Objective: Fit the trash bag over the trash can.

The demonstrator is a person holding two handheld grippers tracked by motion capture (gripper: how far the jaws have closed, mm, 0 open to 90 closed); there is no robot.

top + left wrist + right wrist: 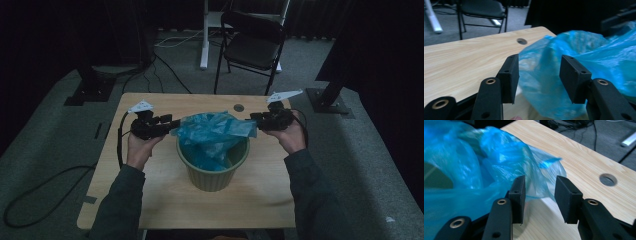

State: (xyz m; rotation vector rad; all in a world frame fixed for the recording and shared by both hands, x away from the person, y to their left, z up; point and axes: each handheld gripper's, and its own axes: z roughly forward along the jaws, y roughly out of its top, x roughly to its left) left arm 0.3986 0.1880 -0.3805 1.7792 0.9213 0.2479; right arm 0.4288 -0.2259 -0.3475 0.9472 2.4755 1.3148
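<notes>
Bag: a thin blue plastic bag point(212, 131) sits in the middle of the high view, partly inside the pot and partly spread above its rim.
Pot: a green ribbed pot point(214, 172) stands on the wooden table point(165, 195), in the centre of the frame.
Left claw: the left claw point(173, 125) is at the left edge of the bag; in the left gripper view its jaws are spread point(539, 75), with blue plastic between them but not pinched.
Right claw: the right claw point(253, 118) is at the right edge of the bag; its jaws are also spread point(540, 196), and a corner of the bag lies in the gap.
Background: a black folding chair point(252, 42) stands in the upper centre, beyond the table.
</notes>
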